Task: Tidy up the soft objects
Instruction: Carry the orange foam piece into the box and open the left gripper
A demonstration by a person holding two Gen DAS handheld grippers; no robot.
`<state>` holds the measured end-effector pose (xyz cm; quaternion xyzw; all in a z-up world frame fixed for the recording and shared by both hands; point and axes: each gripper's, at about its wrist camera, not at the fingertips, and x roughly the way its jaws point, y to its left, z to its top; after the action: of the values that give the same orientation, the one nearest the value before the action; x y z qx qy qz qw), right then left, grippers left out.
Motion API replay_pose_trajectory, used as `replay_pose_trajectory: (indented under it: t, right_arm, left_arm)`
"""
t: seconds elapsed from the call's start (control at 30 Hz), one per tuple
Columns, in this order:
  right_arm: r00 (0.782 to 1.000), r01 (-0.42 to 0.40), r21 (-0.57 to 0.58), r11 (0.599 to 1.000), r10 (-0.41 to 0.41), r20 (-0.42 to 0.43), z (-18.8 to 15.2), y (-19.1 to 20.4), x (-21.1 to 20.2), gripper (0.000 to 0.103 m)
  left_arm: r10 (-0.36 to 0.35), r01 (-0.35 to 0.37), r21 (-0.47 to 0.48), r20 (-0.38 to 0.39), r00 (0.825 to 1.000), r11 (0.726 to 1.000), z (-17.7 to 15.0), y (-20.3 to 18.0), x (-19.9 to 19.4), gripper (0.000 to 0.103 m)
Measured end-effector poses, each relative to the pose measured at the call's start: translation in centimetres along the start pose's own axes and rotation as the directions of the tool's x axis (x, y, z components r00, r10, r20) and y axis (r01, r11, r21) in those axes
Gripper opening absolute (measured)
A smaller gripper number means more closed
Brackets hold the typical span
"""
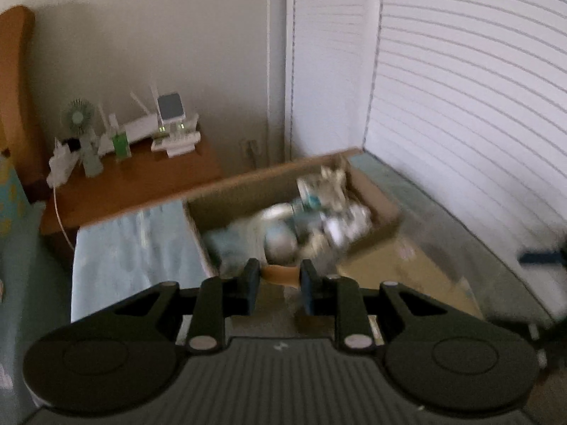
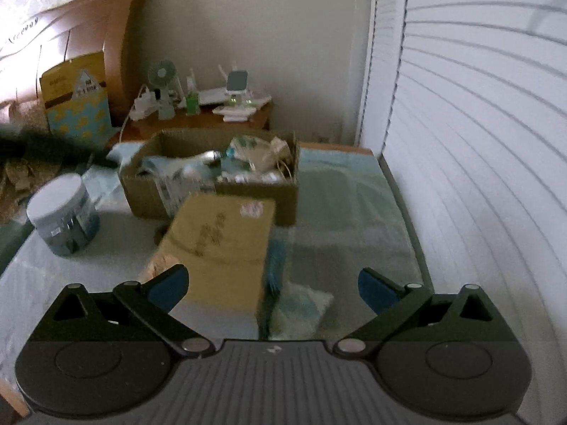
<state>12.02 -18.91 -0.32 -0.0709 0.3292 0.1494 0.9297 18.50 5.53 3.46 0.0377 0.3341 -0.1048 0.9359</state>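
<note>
My left gripper is pinched on a tan soft piece at its tips, with the one open box directly ahead and just beyond, its long axis running left to right across my line. My right gripper stands spread and empty, farther back from that box. I count one box, its blurred contents uncountable, one flap and one jar.

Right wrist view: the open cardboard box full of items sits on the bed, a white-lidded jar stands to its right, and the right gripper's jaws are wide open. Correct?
Not quite. In the right wrist view the white-lidded jar stands left of the open cardboard box, not right. The box does sit on the bed, and the right gripper is wide open.
</note>
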Motion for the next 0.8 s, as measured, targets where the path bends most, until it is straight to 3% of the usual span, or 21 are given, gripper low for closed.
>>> replay_pose_trajectory:
  t: [0.37,0.4,0.47,0.5,0.53,0.8]
  right_arm:
    - [0.999,0.034,0.022,0.999,-0.033,-0.011,-1.5,-1.5,-0.5,0.103]
    - [0.999,0.032,0.021,0.999,-0.031,-0.013,-1.6,-1.6,-0.5,0.103]
    - [1.000,0.016,0.021,1.000,-0.015,-0.025,-1.9,-1.6,-0.3,0.103]
    - [0.999,0.012,0.023,1.000,-0.011,-0.031,-2.0,-1.7,-0.1,0.103]
    - [0.999,0.012,0.022,1.000,-0.011,-0.037,-2.2,-1.7,0.0,0.103]
    - [0.998,0.032,0.015,0.999,-0.031,-0.058,-3.0,-2.0,0.1,0.103]
  left_arm:
    - [0.059,-0.059,-0.017,0.009,0.998,0.998,5.4,0.7,5.7,0.024]
    - [0.067,-0.066,-0.026,0.013,0.998,0.997,5.6,0.8,6.0,0.028]
    - [0.074,-0.074,-0.044,0.016,0.997,0.996,5.8,1.1,6.5,0.056]
    - [0.079,-0.078,-0.054,0.019,0.997,0.995,5.8,1.2,6.5,0.081]
    - [0.090,-0.087,-0.071,0.035,0.995,0.994,5.7,1.3,6.3,0.093]
    - [0.102,-0.099,-0.068,0.047,0.994,0.993,4.8,1.1,4.9,0.097]
